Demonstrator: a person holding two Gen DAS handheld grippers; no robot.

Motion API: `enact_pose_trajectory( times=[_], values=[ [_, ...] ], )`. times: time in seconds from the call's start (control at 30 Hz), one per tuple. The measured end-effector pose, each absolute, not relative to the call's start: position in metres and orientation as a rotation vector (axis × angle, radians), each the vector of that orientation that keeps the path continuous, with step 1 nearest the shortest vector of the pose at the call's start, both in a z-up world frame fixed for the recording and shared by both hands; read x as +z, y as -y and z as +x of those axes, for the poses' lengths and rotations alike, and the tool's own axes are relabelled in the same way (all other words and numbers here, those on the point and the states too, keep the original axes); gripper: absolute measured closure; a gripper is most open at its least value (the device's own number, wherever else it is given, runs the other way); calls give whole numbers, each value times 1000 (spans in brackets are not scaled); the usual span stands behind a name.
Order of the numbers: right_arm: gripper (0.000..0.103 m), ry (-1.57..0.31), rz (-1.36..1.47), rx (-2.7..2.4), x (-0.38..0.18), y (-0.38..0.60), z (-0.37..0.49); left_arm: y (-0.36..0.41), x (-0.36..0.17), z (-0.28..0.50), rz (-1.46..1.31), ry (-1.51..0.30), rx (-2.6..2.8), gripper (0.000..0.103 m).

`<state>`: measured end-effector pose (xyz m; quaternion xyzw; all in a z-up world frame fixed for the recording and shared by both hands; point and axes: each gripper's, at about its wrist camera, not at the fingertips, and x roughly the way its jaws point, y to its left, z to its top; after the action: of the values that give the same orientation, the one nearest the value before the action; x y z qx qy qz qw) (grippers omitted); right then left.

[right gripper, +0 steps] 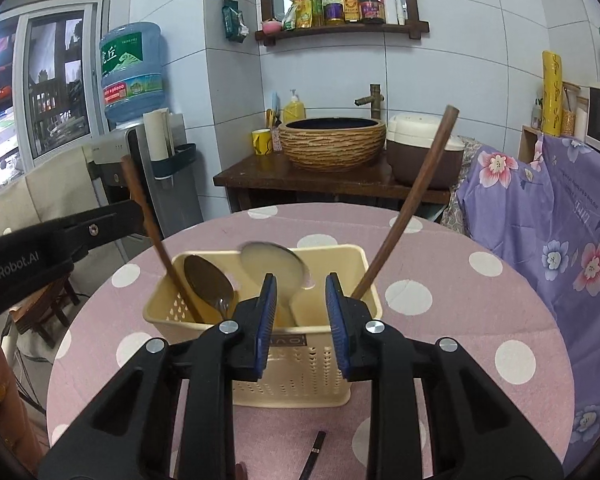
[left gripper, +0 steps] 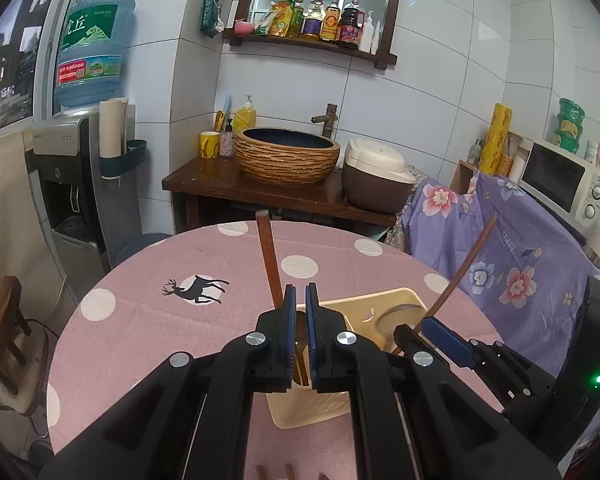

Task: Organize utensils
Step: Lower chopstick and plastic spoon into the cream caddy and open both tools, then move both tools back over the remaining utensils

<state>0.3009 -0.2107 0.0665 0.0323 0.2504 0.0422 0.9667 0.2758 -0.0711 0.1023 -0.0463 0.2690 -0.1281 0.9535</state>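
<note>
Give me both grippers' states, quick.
Left gripper: closed on the left chopstick.
Right gripper: open, pads not pressing the right chopstick.

One cream perforated plastic utensil basket (right gripper: 300, 376) on the pink polka-dot table (right gripper: 480, 300). In the basket: two long dark wooden handles (right gripper: 412, 200), two spoon bowls (right gripper: 208, 280), one metal, one pale. One thin black stick (right gripper: 314, 454) on the table. Two black grippers (right gripper: 300, 316), each with two blue-padded fingers (right gripper: 266, 320).

The left hand-held gripper (right gripper: 60, 236) reads "GenRobot.AI" (water jug (right gripper: 134, 70): "虎丘").
</note>
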Motion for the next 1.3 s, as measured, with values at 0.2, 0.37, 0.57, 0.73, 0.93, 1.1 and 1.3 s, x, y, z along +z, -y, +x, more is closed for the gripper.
enact_pose_trajectory(
  times=[0.2, 0.37, 0.57, 0.73, 0.93, 1.1, 1.3],
  values=[
    [75, -495, 91, 89, 67, 218, 288, 66, 104, 265, -95, -533, -285, 92],
    [57, -461, 62, 93, 69, 217, 258, 50, 103, 240, -115, -479, -266, 46],
    [52, -490, 51, 85, 61, 222, 225, 30, 86, 212, -116, -494, -235, 31],
    [52, -541, 47, 68, 44, 228, 204, 20, 60, 195, -83, -552, -199, 27],
    [52, -617, 77, 37, 18, 238, 188, 6, 22, 179, -67, -651, -169, 27],
    [52, -691, 102, 37, -7, 240, 178, -3, -6, 168, -77, -730, -160, 36],
    [52, -771, 140, 41, -36, 239, 168, -6, -37, 157, -109, -832, -179, 50]
  ],
)
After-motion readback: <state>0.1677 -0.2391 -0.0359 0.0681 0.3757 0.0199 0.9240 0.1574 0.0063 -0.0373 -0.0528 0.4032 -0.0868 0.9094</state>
